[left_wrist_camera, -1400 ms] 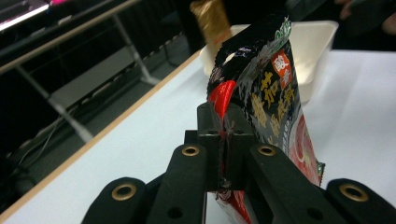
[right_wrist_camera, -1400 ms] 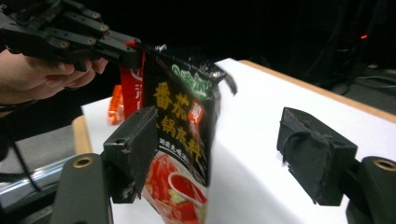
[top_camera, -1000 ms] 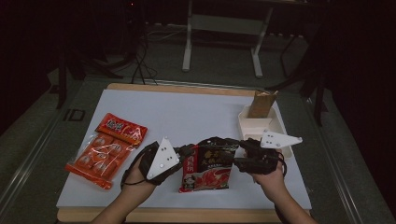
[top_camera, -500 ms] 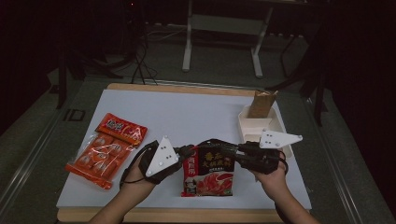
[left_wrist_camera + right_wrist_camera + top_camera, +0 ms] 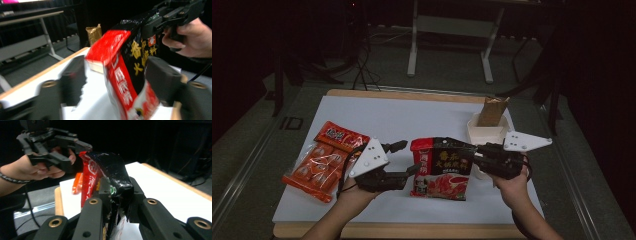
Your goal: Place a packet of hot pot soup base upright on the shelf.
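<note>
A black and red food packet (image 5: 442, 167) hangs tilted above the white table top, lifted by its upper right corner. My right gripper (image 5: 472, 155) is shut on that corner; in the right gripper view its pads (image 5: 106, 191) pinch the crumpled black edge of the packet (image 5: 110, 170). My left gripper (image 5: 408, 158) stands at the packet's left edge. Its jaws have just been opening, and in the left gripper view the packet (image 5: 125, 62) hangs between them without being pressed. The right gripper (image 5: 150, 25) grips the packet's top there.
An orange-red snack packet (image 5: 324, 157) lies flat at the left of the white table top (image 5: 412, 117). A white box (image 5: 487, 132) with a brown paper bag (image 5: 492, 111) standing in it sits at the back right. The wooden table edge (image 5: 402, 231) runs along the front.
My left gripper's jaws have opened and let go of the packet's left edge. The right gripper closed on the packet's top right corner and raised it, so the packet tilts up off the table.
</note>
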The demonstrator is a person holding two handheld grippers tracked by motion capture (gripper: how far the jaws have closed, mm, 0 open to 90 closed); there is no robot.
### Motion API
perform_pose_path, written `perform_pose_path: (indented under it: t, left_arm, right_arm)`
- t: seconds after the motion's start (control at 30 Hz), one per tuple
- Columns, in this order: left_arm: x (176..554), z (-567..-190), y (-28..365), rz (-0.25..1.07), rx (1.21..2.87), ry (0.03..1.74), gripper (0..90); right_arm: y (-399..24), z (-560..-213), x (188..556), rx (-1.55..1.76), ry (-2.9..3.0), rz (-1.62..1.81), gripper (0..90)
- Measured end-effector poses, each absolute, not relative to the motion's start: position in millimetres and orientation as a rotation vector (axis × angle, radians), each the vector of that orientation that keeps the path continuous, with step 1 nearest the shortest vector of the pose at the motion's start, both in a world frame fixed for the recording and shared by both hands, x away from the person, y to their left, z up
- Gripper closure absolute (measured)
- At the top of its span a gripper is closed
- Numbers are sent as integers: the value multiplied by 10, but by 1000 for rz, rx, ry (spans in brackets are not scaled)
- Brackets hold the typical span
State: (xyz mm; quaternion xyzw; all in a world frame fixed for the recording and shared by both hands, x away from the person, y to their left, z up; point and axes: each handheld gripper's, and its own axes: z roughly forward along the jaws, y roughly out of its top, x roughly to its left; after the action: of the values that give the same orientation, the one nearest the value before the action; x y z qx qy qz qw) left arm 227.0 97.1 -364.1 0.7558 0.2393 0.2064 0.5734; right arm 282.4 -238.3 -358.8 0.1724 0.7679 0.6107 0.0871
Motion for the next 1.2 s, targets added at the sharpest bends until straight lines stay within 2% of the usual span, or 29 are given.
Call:
perform_pose_path:
  t: [0.03,0.07,0.1,0.13,0.2,0.27,0.77,1.2]
  left_arm:
    - [2278,-3637,994,471,1760,575,298]
    - [2283,-3638,1016,464,1749,585,211]
    - [2287,-3650,1036,454,1753,578,211]
    - [2290,-3661,1049,451,1755,583,144]
    - [2290,-3711,1074,448,1744,581,116]
    - [2303,-3779,1083,431,1754,596,20]
    - [2322,-4402,1249,346,1798,630,19]
    - [2316,-4718,1412,384,1737,660,20]
  right_arm:
    - [-2383,-3588,2824,513,2287,1819,784]
    - [-2425,-3531,2838,520,2264,1804,784]
    - [-2425,-3531,2838,520,2264,1804,784]
    - [-2447,-3503,2849,519,2256,1799,783]
    - [-2496,-3455,2873,534,2235,1797,784]
    - [-2541,-3408,2900,544,2216,1793,783]
    - [-2827,-3139,3136,587,2107,1762,783]
    - [-3205,-3007,3413,692,2007,1692,783]
